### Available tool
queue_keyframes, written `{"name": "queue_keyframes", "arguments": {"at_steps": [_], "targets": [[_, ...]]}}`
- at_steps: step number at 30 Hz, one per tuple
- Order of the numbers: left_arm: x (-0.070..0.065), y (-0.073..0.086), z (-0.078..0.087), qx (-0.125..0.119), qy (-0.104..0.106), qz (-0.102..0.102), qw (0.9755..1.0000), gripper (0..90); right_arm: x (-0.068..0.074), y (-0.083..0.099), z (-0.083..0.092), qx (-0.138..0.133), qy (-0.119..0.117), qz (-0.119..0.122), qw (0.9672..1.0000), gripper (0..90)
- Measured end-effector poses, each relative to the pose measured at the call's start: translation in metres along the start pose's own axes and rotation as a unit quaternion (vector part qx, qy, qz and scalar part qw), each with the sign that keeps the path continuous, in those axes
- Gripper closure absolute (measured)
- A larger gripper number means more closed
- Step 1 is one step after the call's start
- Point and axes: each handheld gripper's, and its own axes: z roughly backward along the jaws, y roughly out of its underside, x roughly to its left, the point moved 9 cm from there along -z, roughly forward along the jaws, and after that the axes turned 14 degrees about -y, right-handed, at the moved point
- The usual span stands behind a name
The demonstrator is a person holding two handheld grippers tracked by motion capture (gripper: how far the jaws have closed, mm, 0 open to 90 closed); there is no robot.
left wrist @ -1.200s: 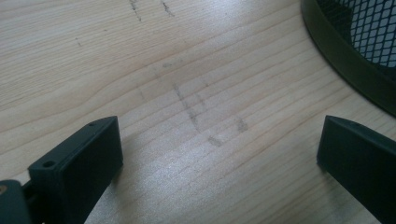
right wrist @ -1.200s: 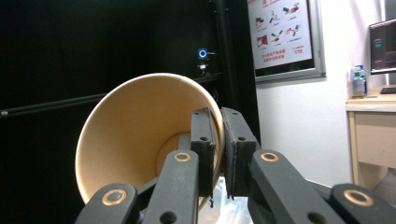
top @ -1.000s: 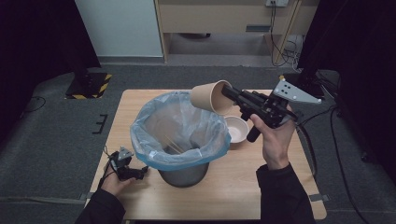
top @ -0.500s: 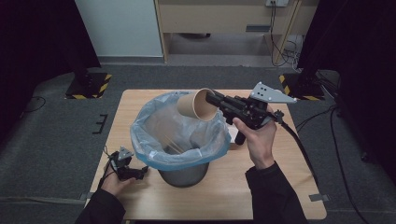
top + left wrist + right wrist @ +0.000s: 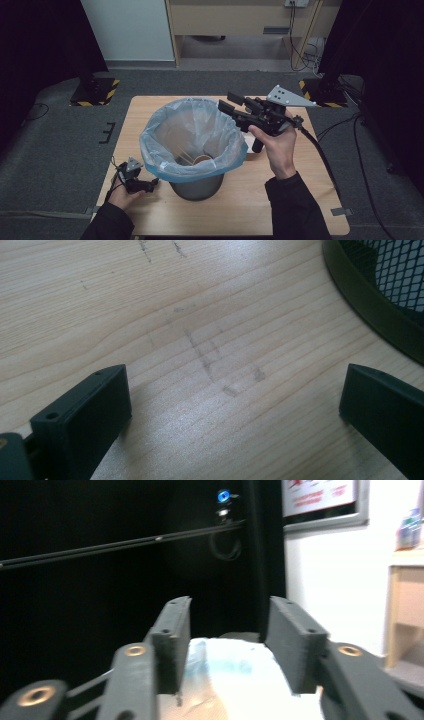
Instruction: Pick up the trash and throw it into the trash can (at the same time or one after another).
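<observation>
A metal mesh bin lined with a pale blue bag [image 5: 192, 135] stands in the middle of the wooden table [image 5: 300, 200]. A brown paper cup [image 5: 202, 160] lies inside it, near the bottom. My right gripper [image 5: 227, 101] hovers level over the bin's right rim, open, with nothing between its jaws. In the right gripper view the jaws [image 5: 227, 630] stand apart above the blurred bag [image 5: 235, 675]. My left gripper [image 5: 150, 186] rests low at the bin's left foot, open over bare wood [image 5: 235, 405], with the bin's base [image 5: 380, 300] beside it.
A sliver of a white bowl [image 5: 248, 146] peeks out between the bag and my right hand. Bare wood lies on the table's right side and along its front edge. Dark floor surrounds the table, with cables trailing at the right.
The right gripper carried the paper cup leftward over the bin and opened. The cup dropped into the bag. The left gripper stayed put.
</observation>
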Motion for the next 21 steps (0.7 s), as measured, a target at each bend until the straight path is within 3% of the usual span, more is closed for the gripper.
{"name": "queue_keyframes", "arguments": {"at_steps": [6,9,10,16,21], "targets": [[0.000,0.000,0.000,0.000,0.000,0.000,1.0000,0.0,-0.011,-0.013,0.023,0.000,0.052,0.027,0.9983,37.0],[0.000,0.000,0.000,0.000,0.000,0.000,1.0000,0.0,-0.019,-0.015,0.036,-0.037,0.067,0.008,0.9971,35.5],[0.000,0.000,0.000,0.000,0.000,0.000,1.0000,0.0,-0.025,-0.013,0.044,-0.044,0.082,0.006,0.9957,35.4],[0.000,0.000,0.000,0.000,0.000,0.000,1.0000,0.0,-0.055,0.014,0.077,-0.047,0.136,-0.016,0.9895,34.3],[0.000,0.000,0.000,0.000,0.000,0.000,1.0000,0.0,-0.080,0.044,0.104,-0.044,0.180,-0.035,0.9820,35.1]]}}
